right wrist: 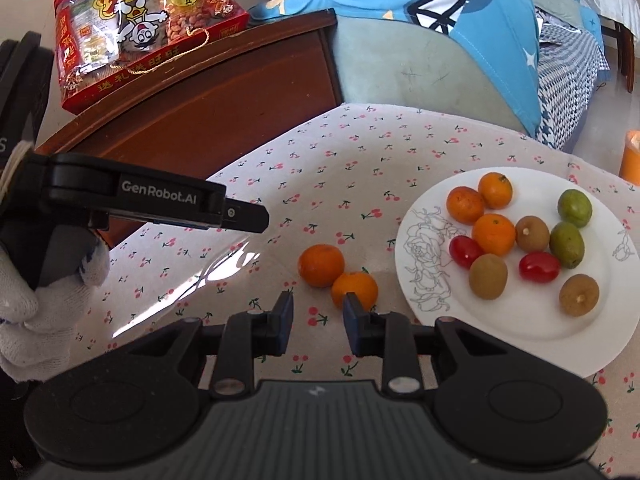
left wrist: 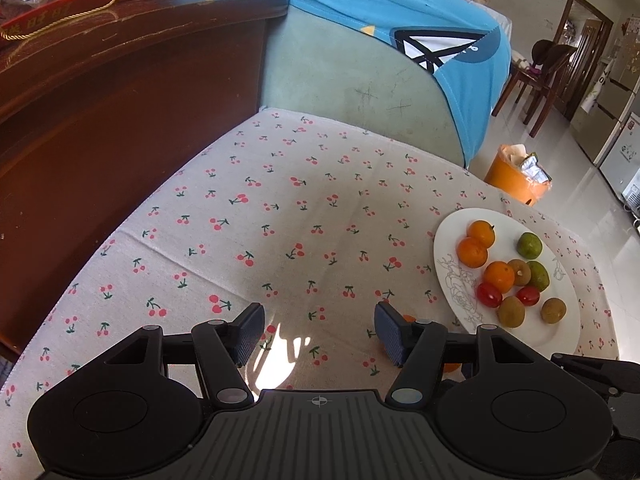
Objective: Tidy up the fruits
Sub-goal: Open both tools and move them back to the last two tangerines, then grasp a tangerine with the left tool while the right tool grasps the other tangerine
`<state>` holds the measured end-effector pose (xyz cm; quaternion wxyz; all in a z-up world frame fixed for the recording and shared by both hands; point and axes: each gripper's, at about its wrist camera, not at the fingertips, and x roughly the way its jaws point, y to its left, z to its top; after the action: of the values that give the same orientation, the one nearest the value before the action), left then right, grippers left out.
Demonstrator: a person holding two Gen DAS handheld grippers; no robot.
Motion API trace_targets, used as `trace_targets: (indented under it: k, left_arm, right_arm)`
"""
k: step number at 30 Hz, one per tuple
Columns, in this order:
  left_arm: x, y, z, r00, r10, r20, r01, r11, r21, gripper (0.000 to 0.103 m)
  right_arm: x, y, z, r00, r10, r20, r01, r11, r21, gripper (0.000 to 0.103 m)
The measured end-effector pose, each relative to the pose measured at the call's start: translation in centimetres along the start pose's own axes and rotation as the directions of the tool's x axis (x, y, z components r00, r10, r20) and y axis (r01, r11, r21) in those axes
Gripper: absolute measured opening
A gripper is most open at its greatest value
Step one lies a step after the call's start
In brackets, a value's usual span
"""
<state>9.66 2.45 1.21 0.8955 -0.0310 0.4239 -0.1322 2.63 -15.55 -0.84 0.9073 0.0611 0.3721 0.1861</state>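
Two loose oranges (right wrist: 321, 265) (right wrist: 355, 289) lie side by side on the cherry-print cloth, left of a white plate (right wrist: 520, 320). The plate carries three oranges (right wrist: 493, 234), two green fruits (right wrist: 566, 244), three kiwis (right wrist: 488, 276) and two red tomatoes (right wrist: 539, 267). My right gripper (right wrist: 318, 320) is open by a narrow gap with only cloth between its fingers. Its right fingertip sits just in front of the nearer orange. My left gripper (left wrist: 320, 332) is open over bare cloth. The plate (left wrist: 452, 248) lies to its right. From the right wrist view the left gripper (right wrist: 256, 220) shows side-on, held by a gloved hand (right wrist: 24, 312).
A dark wooden cabinet (right wrist: 224, 100) borders the cloth at the back left, with a red snack bag (right wrist: 140, 28) on top. A green sofa with a blue cover (left wrist: 360, 80) stands behind the cloth. An orange bin (left wrist: 516, 178) stands on the floor beyond the plate.
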Motion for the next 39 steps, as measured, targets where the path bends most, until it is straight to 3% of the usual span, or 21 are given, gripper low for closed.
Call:
trace_targets:
  k: [5, 16, 31, 39]
  left_arm:
    - [-0.1, 0.0, 0.0, 1.0, 0.002, 0.001, -0.002, 1.0, -0.005, 0.061]
    - [0.5, -0.4, -0.6, 1.0, -0.014, -0.023, 0.015, 1.0, 0.008, 0.061]
    - [2.1, -3.7, -2.0, 0.995, -0.099, -0.03, 0.102, 0.988, 0.119, 0.059]
    - [3.4, -5.0, -2.5, 0.995, -0.095, -0.02, 0.097, 0.982, 0.163, 0.052]
  right_arm:
    - [0.7, 0.1, -0.1, 0.996, -0.082, 0.023, 0.083, 0.996, -0.022, 0.03]
    - [1.9, -0.1, -0.8, 0.996, -0.091, -0.004, 0.091, 0.996, -0.019, 0.031]
    - [-0.7, -2.5, -1.9, 0.994, -0.095, -0.056, 0.102, 0.983, 0.156, 0.03]
    - [-1.2, -3.3, -2.1, 0.993, -0.099, -0.065, 0.11, 0.974, 0.199, 0.03]
